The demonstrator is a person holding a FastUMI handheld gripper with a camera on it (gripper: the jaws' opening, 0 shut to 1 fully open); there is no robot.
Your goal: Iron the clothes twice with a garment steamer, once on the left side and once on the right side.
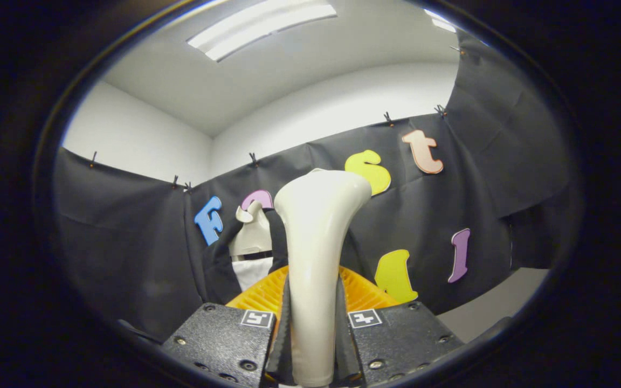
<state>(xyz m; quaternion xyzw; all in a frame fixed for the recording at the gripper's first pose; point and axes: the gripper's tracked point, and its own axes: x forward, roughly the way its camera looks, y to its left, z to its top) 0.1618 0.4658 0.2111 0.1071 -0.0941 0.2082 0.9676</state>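
Observation:
A cream-white garment steamer (316, 253) stands upright between my fingers, its handle pressed on both sides and its wider head flaring out above them. My gripper (313, 323) is shut on that handle. Beyond the steamer, a little left of it, a pale hanger or mannequin neck (252, 231) carries a white garment (251, 272) in front of the black cloth wall. An orange ribbed piece (367, 293) spreads out just behind the steamer handle, partly hidden by my fingers.
The black cloth wall (127, 258) wraps around the left, back and right. A grey surface (499, 304) shows low on the right. White walls and a ceiling light (262, 24) lie above the cloth.

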